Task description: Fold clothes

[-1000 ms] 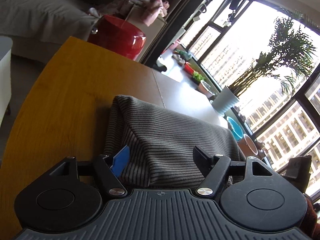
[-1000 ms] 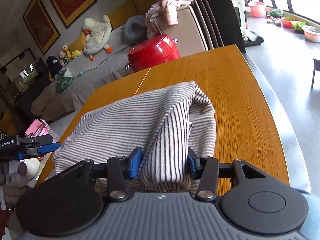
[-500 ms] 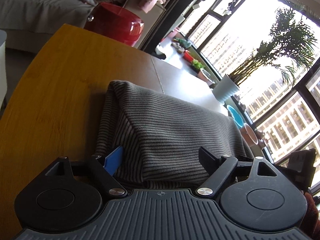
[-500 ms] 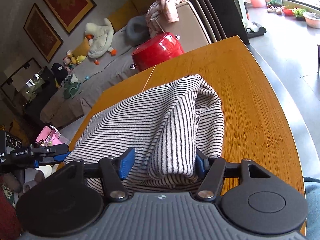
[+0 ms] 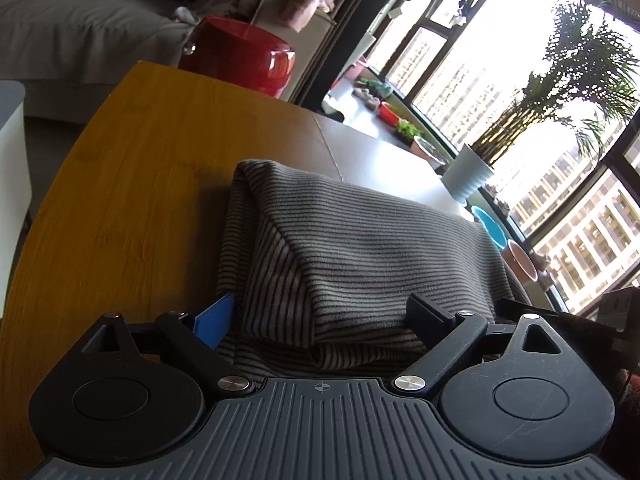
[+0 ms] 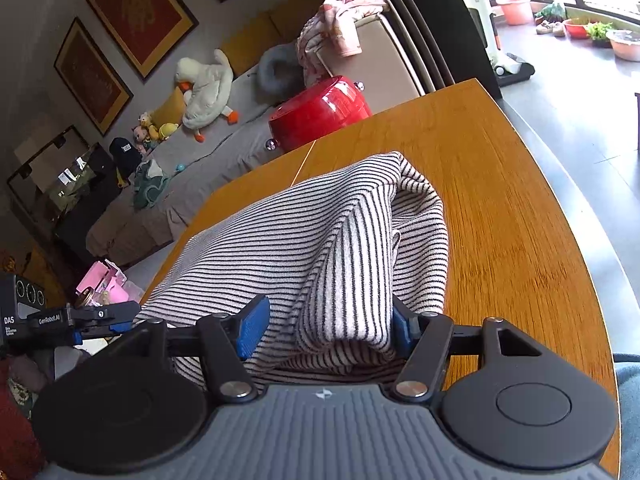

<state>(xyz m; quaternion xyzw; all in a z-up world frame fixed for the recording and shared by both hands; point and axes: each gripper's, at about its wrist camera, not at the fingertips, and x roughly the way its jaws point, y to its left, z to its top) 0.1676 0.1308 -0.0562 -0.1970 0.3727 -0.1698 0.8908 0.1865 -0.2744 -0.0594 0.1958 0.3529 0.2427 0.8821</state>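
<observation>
A grey-and-black striped garment (image 5: 360,248) lies folded in a thick bundle on the wooden table (image 5: 132,208). My left gripper (image 5: 316,320) is open, its fingers spread wide on either side of the bundle's near edge. In the right wrist view the same garment (image 6: 320,232) shows a rolled fold at its right side. My right gripper (image 6: 326,324) is open too, and that fold sits loosely between its blue pads (image 6: 252,328). The left gripper (image 6: 100,316) shows at the garment's far left corner.
A red pot (image 6: 320,116) stands just past the table's far end (image 6: 500,200). Behind it are a sofa with a plush duck (image 6: 208,84) and a heap of clothes (image 6: 340,28). A white planter (image 5: 468,176) and bowls line the window side.
The right gripper's fingers have spread apart and loosened from the fold they were pinching. The left gripper's fingers have also widened a little. The garment has settled onto the table.
</observation>
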